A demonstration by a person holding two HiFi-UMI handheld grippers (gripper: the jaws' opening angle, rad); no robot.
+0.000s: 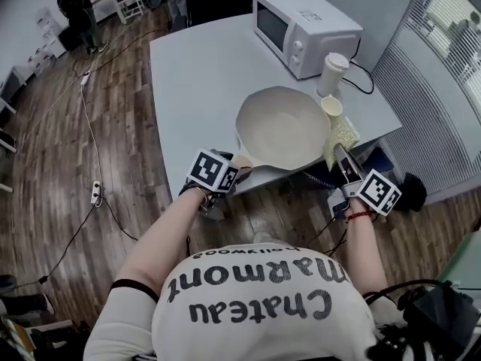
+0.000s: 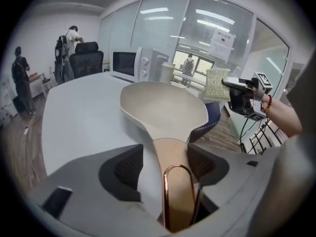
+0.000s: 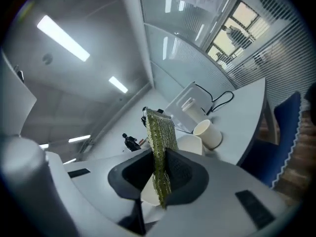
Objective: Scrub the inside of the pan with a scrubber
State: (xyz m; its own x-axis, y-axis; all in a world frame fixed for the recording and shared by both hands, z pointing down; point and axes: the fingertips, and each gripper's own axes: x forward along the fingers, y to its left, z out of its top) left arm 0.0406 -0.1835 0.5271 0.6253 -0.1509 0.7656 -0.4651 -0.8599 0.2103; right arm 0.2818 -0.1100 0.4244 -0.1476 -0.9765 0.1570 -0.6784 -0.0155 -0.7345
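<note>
A cream pan (image 1: 282,126) rests on the grey table (image 1: 195,74), its tan handle (image 1: 242,162) pointing toward me. My left gripper (image 1: 225,175) is at that handle. In the left gripper view the handle (image 2: 170,167), with a copper hanging loop, lies between the jaws of the left gripper (image 2: 165,157); a strip of table shows between the left pad and the handle, so the jaws stand open around it. My right gripper (image 1: 342,160) hangs beside the pan's right rim, shut on a thin yellow-green scrubber (image 1: 340,135). In the right gripper view the scrubber (image 3: 160,132) stands upright, pinched by the right gripper (image 3: 160,169).
A white microwave (image 1: 304,28) stands at the table's far right, with a tall lidded cup (image 1: 332,74) and a small paper cup (image 1: 331,107) close to the pan. A blue chair (image 1: 383,160) sits under the table's right edge. Cables cross the wooden floor; people stand far back.
</note>
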